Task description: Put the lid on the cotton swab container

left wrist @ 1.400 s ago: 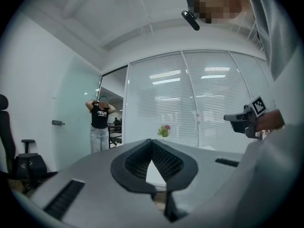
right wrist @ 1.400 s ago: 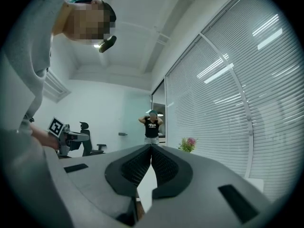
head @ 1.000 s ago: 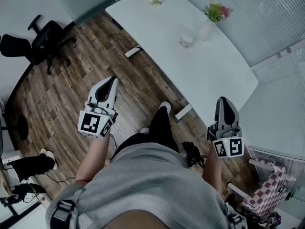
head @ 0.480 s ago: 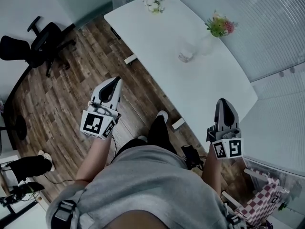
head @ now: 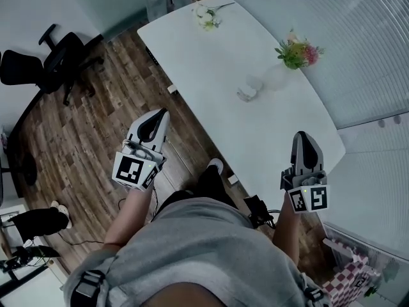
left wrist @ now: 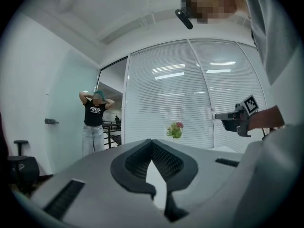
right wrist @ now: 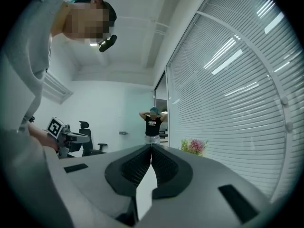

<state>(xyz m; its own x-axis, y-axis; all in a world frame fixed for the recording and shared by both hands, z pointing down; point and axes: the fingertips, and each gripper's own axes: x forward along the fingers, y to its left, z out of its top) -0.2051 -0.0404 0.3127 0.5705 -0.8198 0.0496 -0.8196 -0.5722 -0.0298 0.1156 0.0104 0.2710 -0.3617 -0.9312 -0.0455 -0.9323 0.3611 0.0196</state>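
Left tongs [head: 158, 115] and right tongs [head: 301, 136] are clenched, empty. We should first step up to the desk [head: 211, 62], then open them before reaching the cotton swab container [head: 247, 93] near its far edge.

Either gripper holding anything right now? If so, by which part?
Nothing is held. The left gripper and the right gripper each have their fingers closed together with nothing between them, both in the air short of the white table.
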